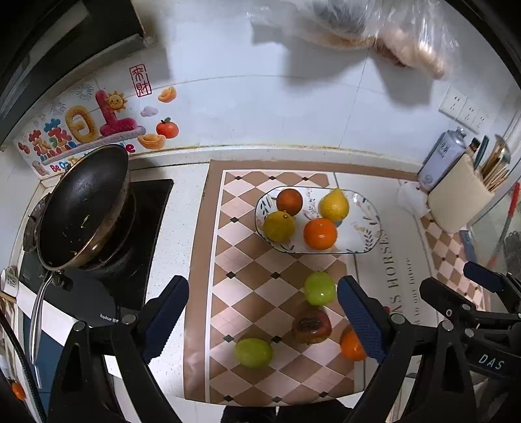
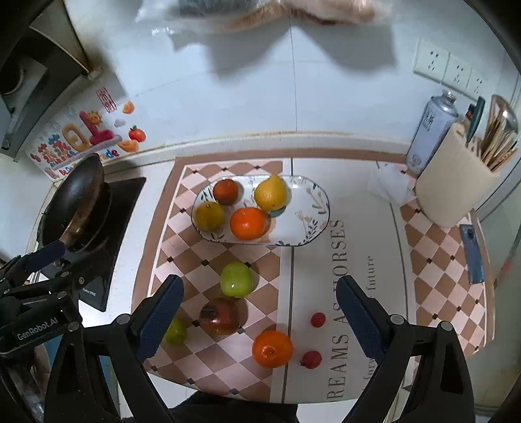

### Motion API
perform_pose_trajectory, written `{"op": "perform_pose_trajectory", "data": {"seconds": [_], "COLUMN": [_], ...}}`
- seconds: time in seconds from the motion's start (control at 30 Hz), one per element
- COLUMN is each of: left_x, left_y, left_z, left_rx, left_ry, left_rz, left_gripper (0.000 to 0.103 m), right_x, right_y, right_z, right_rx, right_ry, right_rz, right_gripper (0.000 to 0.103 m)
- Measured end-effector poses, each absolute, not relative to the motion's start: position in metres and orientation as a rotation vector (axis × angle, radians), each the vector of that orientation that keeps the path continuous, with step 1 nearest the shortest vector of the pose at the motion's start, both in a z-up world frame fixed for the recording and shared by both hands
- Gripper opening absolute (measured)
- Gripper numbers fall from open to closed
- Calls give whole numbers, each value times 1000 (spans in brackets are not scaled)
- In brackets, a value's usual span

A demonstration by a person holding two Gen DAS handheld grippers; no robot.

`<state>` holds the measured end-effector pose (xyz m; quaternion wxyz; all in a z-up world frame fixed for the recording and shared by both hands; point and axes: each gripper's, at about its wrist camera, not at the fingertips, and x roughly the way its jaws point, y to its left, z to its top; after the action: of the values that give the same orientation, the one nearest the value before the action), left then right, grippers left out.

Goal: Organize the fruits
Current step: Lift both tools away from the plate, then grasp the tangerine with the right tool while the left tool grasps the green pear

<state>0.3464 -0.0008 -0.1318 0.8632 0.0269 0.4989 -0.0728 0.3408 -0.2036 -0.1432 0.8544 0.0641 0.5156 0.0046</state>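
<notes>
A white patterned plate [image 1: 364, 224] [image 2: 309, 208] on the checkered mat holds several fruits: an orange [image 1: 320, 233] [image 2: 248, 223], a yellow pear [image 1: 333, 205] [image 2: 271, 192], a yellow fruit [image 1: 279, 226] and a dark orange one [image 1: 289, 201]. Loose on the mat lie two green apples [image 1: 319, 288] [image 1: 253, 352] [image 2: 236, 279], a dark red persimmon [image 1: 311, 326] [image 2: 219, 316], an orange [image 2: 272, 348] and two small red fruits [image 2: 317, 319] [image 2: 311, 359]. My left gripper [image 1: 262, 320] is open and empty above the loose fruits. My right gripper [image 2: 259, 320] is open and empty too.
A black wok [image 1: 84, 208] sits on the stove at the left. A cream utensil holder [image 1: 462, 195] and a spray can [image 1: 443, 156] stand at the right. A phone [image 2: 473, 253] lies on the mat's right side. A plastic bag [image 1: 374, 29] hangs on the wall.
</notes>
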Motion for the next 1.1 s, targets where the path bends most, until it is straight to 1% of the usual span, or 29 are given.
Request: {"op": "perform_pose_trajectory", "data": {"seconds": [0.13, 0.27, 0.3, 0.33, 0.37, 0.5, 0.6, 0.77, 0.97, 1.0, 1.1], "left_x": [337, 337, 339, 342, 344, 350, 353, 350, 343, 342, 340], "left_y": [4, 6, 7, 8, 10, 17, 21, 26, 26, 26, 25], "left_z": [-127, -139, -146, -157, -164, -207, -246, -305, -347, -351, -360], "left_rx": [59, 70, 72, 72, 69, 59, 57, 13, 20, 23, 6], "left_ry": [1027, 1058, 1081, 1116, 1137, 1253, 1369, 1547, 1647, 1655, 1673], "left_rz": [-145, -143, -144, -145, -149, -141, -125, -115, -104, -102, -104], "left_gripper": [93, 93, 98, 102, 103, 103, 103, 103, 103, 103, 102], "right_x": [334, 334, 335, 338, 340, 343, 341, 331, 326, 326, 327], "right_y": [-204, -205, -205, -206, -207, -211, -211, -216, -215, -213, -212], "right_z": [-136, -144, -149, -158, -169, -224, -275, -337, -365, -369, -379], "right_rx": [159, 205, 213, 224, 238, 316, 351, 406, 391, 374, 366], "right_ry": [1063, 1080, 1093, 1118, 1148, 1297, 1429, 1558, 1596, 1601, 1621], "right_rz": [10, 19, 21, 26, 33, 75, 87, 80, 64, 61, 60], "right_gripper": [97, 97, 97, 97, 97, 97, 97, 96, 93, 90, 87]}}
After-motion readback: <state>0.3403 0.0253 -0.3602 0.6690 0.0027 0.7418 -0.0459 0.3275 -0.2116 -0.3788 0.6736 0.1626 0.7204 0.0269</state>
